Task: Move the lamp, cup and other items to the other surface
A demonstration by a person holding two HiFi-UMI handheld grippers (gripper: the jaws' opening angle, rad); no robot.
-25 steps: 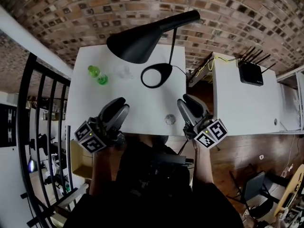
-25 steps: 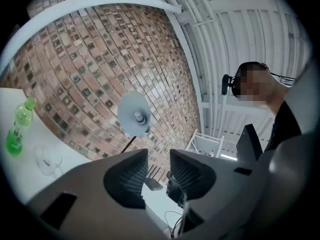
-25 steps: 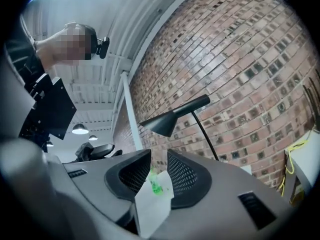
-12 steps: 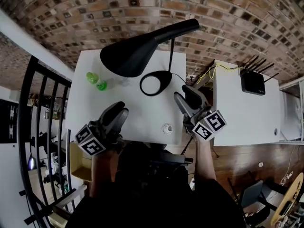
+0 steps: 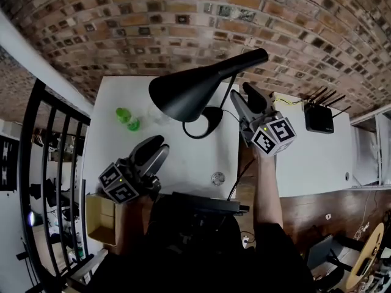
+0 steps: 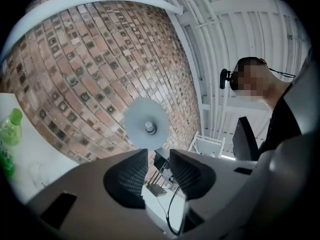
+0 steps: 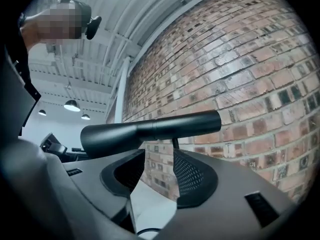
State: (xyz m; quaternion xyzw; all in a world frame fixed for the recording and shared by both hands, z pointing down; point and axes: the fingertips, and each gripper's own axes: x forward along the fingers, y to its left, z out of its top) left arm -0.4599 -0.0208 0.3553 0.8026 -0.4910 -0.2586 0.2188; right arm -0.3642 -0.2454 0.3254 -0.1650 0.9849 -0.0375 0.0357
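since the lamp, cup and green bottle all sit on the table, 0 are moved; my right gripper jaws have just been opening, empty, near the lamp; my left gripper gapes empty.

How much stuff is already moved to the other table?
Done: nothing yet. The lamp, green bottle and small round thing all sit on the white table; none is on the other surface by the router. In hand: the right gripper, jaws just opening and empty, faces the lamp's stem. The left gripper is open, empty. Left: everything.
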